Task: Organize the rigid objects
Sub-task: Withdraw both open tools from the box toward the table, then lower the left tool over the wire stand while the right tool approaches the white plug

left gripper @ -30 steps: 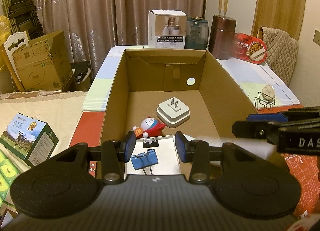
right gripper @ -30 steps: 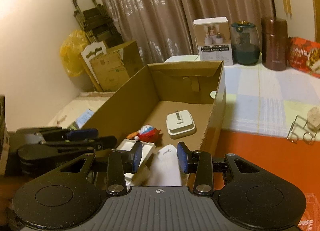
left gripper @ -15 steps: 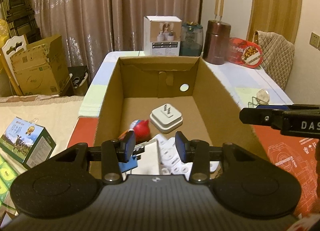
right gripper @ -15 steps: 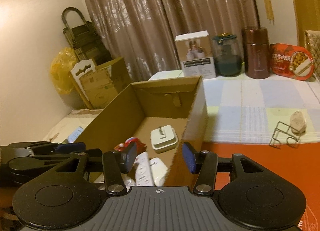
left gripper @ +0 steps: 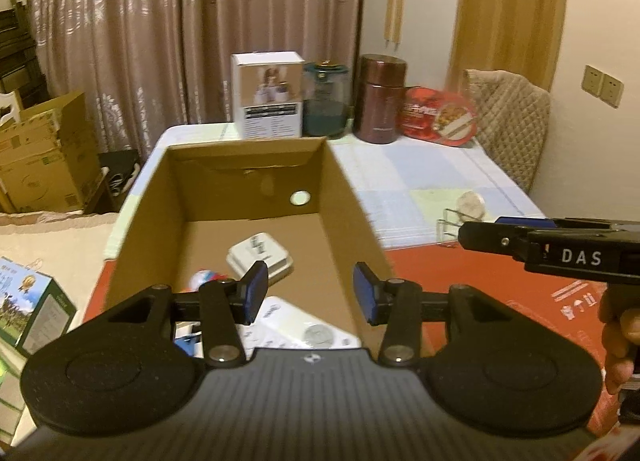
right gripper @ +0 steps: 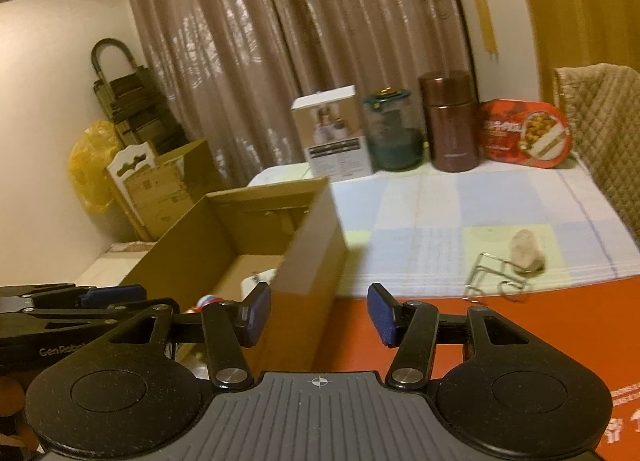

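Note:
An open cardboard box sits on the table. Inside lie a white plug adapter, a red and blue toy, a white power strip and a blue clip, partly hidden by my left gripper. My left gripper hovers above the box's near end, its jaws opening with nothing between them. My right gripper floats beside the box's right wall, jaws opening and empty; the box wall shows behind the gap. The right gripper also shows from the side in the left wrist view.
Behind the box stand a white carton, a teal jar, a brown canister and a red food tub. A wire rack with a stone rests at the red mat's far edge. A quilted chair back is at the right.
Both grippers let go of white items, which now lie in the box. Both jaws widened and both grippers pulled back and up; the right one swung right, off the box.

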`<state>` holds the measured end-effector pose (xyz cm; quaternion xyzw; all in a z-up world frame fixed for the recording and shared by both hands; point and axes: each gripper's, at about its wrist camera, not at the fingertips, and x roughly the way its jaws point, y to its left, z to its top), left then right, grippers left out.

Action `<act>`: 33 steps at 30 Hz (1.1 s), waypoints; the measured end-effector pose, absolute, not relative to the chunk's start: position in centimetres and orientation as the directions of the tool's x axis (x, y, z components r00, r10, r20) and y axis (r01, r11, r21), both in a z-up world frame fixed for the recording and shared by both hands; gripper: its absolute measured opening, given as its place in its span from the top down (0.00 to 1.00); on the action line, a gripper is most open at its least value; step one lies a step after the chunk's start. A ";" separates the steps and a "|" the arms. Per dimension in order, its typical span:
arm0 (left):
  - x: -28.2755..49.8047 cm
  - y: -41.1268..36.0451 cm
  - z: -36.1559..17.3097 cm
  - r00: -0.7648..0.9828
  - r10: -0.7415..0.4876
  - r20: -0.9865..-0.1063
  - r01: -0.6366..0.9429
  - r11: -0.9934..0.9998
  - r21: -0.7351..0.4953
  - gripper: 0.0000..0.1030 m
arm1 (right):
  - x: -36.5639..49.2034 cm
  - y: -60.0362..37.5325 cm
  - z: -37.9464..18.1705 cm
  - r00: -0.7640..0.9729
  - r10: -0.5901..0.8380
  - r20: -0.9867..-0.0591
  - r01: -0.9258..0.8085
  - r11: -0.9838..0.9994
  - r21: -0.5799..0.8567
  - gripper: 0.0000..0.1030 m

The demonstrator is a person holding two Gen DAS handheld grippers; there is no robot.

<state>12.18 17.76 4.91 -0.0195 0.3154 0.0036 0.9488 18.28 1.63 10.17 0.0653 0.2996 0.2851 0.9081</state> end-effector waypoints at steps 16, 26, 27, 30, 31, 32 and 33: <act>15.1 9.2 5.3 0.796 -0.122 -0.594 0.107 0.992 -0.060 0.48 | 19.6 -8.4 10.7 0.746 0.427 -0.512 -0.342 0.904 0.256 0.49; 18.4 4.1 4.0 0.772 -0.190 -0.606 0.177 0.981 -0.083 0.38 | 22.7 -14.7 9.6 0.765 0.330 -0.554 -0.238 0.943 0.232 0.49; 18.8 3.5 3.8 0.770 -0.195 -0.608 0.182 0.980 -0.083 0.37 | 23.1 -15.0 9.6 0.764 0.327 -0.556 -0.237 0.944 0.229 0.49; 20.4 2.1 3.0 0.760 -0.205 -0.617 0.197 0.977 -0.082 0.35 | 24.4 -15.5 9.6 0.771 0.332 -0.543 -0.259 0.943 0.209 0.49; 20.9 1.7 2.8 0.757 -0.205 -0.621 0.199 0.977 -0.080 0.33 | 24.8 -15.4 9.6 0.770 0.334 -0.543 -0.269 0.942 0.199 0.49; 21.5 1.4 2.5 0.755 -0.204 -0.624 0.202 0.977 -0.075 0.30 | 25.2 -15.4 9.5 0.767 0.339 -0.545 -0.281 0.941 0.190 0.49; 22.0 1.1 2.2 0.753 -0.202 -0.626 0.204 0.976 -0.070 0.30 | 25.7 -15.5 9.5 0.762 0.345 -0.548 -0.293 0.938 0.182 0.49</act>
